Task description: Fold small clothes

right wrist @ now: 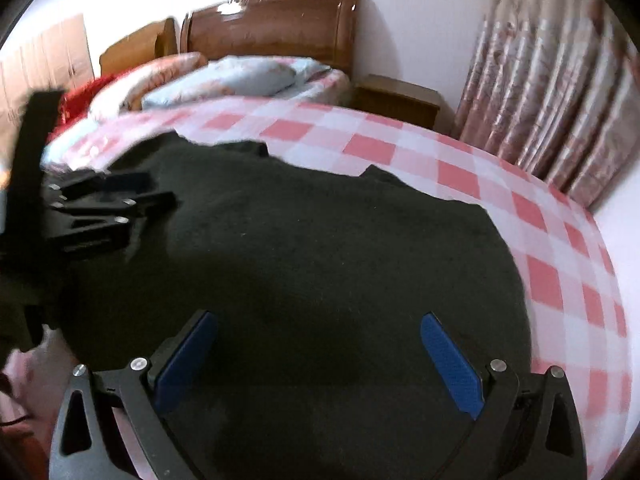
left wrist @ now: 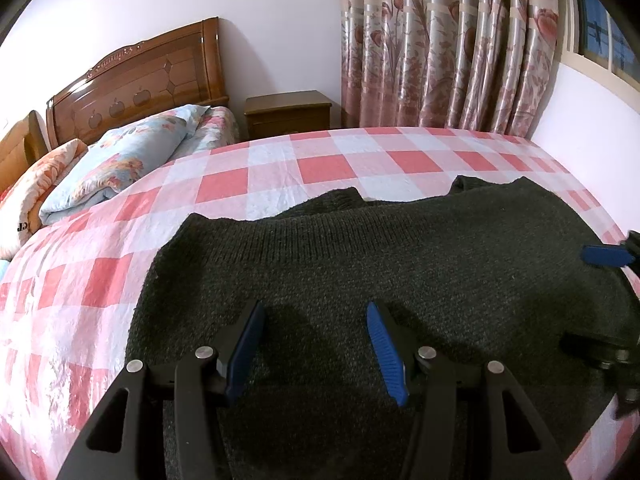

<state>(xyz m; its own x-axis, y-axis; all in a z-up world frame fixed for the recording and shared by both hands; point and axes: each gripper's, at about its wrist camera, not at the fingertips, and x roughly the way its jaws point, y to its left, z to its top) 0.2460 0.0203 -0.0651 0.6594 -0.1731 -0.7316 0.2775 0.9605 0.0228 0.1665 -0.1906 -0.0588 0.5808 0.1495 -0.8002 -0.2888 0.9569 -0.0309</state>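
Dark knit sweater (left wrist: 400, 280) spread flat on checked bedsheet (left wrist: 280, 172), left gripper (left wrist: 316, 316) above it, jaws spread, right gripper (right wrist: 320, 328) alongside, jaws spread wide, neither pinching cloth.

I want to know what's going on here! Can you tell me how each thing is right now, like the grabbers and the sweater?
Left gripper: open, empty, over the sweater.
Right gripper: open, empty, over the sweater.
Dark knit sweater: spread flat on the bed, not yet folded.
Checked bedsheet: spread over the bed.
Blue floral quilt: folded, near the headboard.
Curtain: drawn shut.
Nightstand: drawer shut.
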